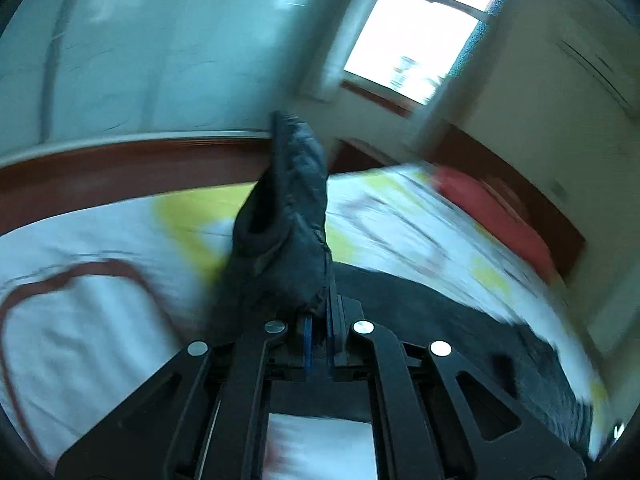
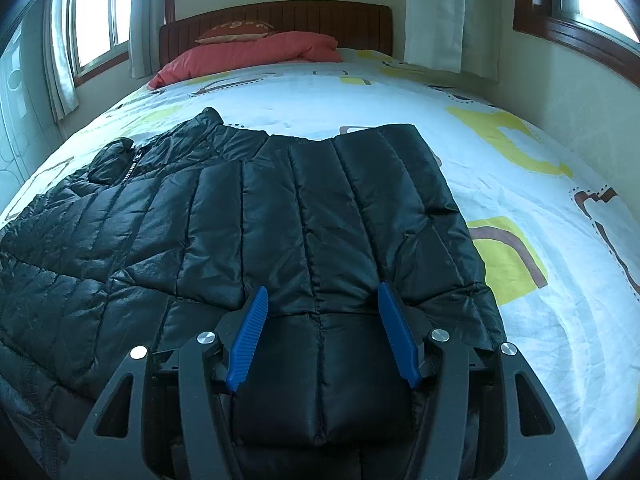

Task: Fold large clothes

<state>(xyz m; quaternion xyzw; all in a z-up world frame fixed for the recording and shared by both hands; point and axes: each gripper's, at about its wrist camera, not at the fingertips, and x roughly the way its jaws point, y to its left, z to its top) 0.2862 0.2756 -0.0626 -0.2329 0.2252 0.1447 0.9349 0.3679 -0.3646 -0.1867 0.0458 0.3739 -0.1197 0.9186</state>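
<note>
A black quilted puffer jacket (image 2: 280, 208) lies spread on the bed, collar and zip to the left. My right gripper (image 2: 323, 300) stands open low over its near part, blue pads (image 2: 248, 336) apart, with the padded fabric running under and between them. The left wrist view is blurred. There my left gripper (image 1: 318, 316) is shut on a narrow part of the jacket (image 1: 288, 216), which sticks up from the jaws above the bed. The rest of the jacket (image 1: 440, 320) trails off to the right below it.
The bed has a white sheet (image 2: 520, 208) with yellow and brown shapes. A red quilt (image 2: 256, 54) and a patterned pillow (image 2: 236, 32) lie against the wooden headboard (image 2: 340, 20). Curtained windows (image 2: 96, 12) flank the bed; a wall runs close along its right side.
</note>
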